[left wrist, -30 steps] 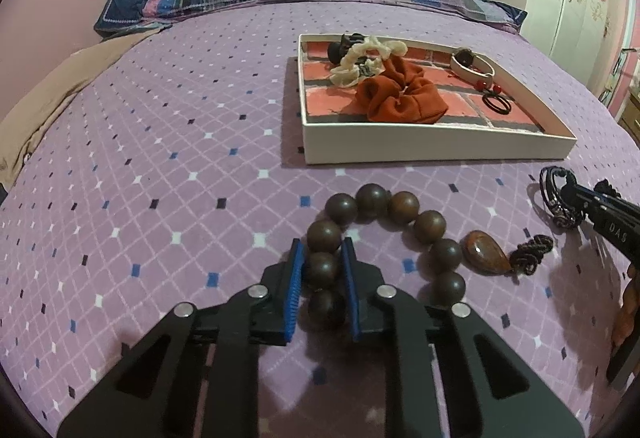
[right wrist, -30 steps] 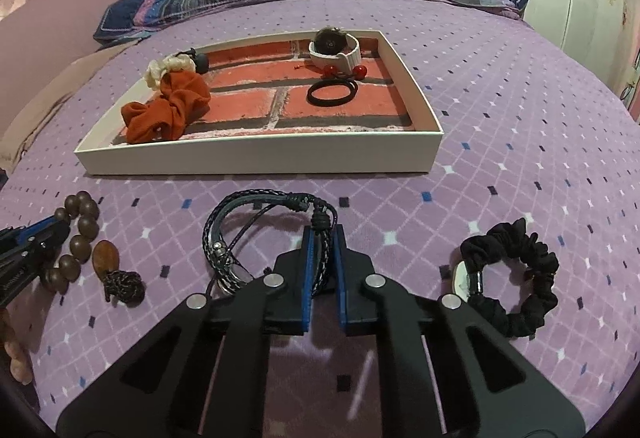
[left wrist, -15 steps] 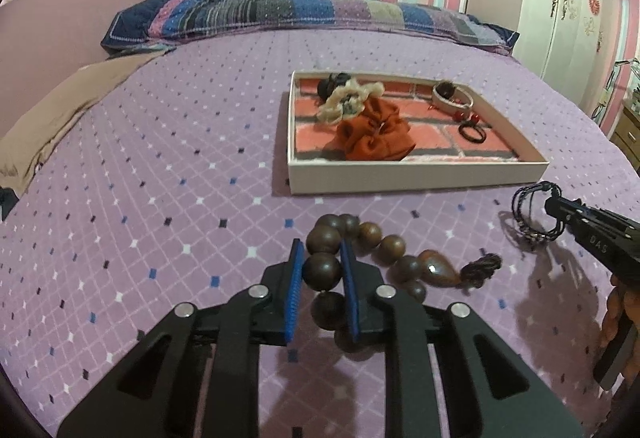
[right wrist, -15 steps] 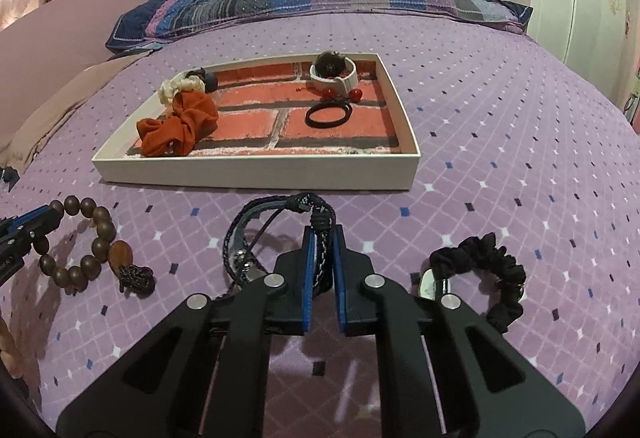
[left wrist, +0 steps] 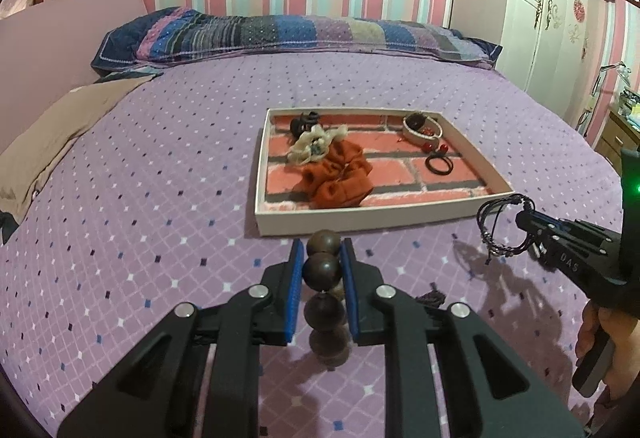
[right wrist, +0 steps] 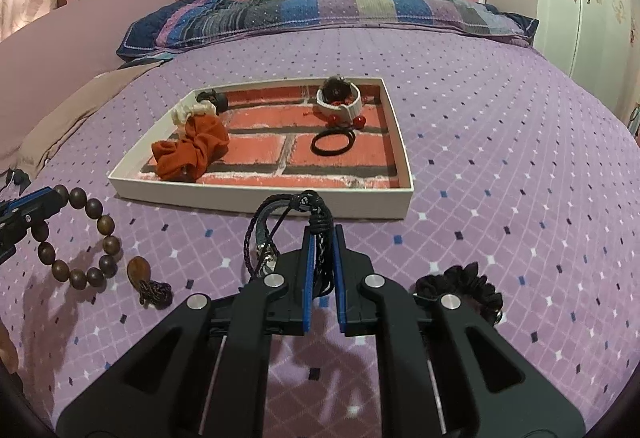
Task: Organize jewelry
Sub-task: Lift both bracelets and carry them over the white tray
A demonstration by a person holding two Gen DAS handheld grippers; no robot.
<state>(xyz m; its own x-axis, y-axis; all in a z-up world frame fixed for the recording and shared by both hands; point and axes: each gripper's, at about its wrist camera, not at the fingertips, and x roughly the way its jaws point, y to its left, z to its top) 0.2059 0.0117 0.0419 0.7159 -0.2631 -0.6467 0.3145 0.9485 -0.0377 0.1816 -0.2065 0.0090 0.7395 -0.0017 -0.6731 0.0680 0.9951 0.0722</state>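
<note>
My left gripper point(left wrist: 320, 252) is shut on a brown wooden bead bracelet point(left wrist: 322, 270), which hangs off the bed with its teardrop pendant point(right wrist: 139, 270) dangling low. My right gripper point(right wrist: 321, 232) is shut on a black braided cord bracelet point(right wrist: 276, 226), also lifted; it shows at the right of the left wrist view too, cord bracelet point(left wrist: 502, 228). Ahead lies a white tray point(left wrist: 360, 224) with a brick-pattern floor, holding an orange scrunchie point(left wrist: 336, 179), a cream scrunchie point(left wrist: 314, 145), a black hair tie point(left wrist: 439, 163) and a white band point(left wrist: 422, 125).
A black scrunchie point(right wrist: 460, 288) lies on the purple bedspread point(left wrist: 140, 197) by my right gripper. A striped pillow point(left wrist: 280, 33) sits at the head of the bed, a beige cloth point(left wrist: 60, 129) at the left. A white wardrobe point(left wrist: 552, 17) stands right.
Both grippers have risen. The bead bracelet has come up off the bedspread and now hangs from my left gripper; the cord bracelet has lifted with my right. The tray looks farther below.
</note>
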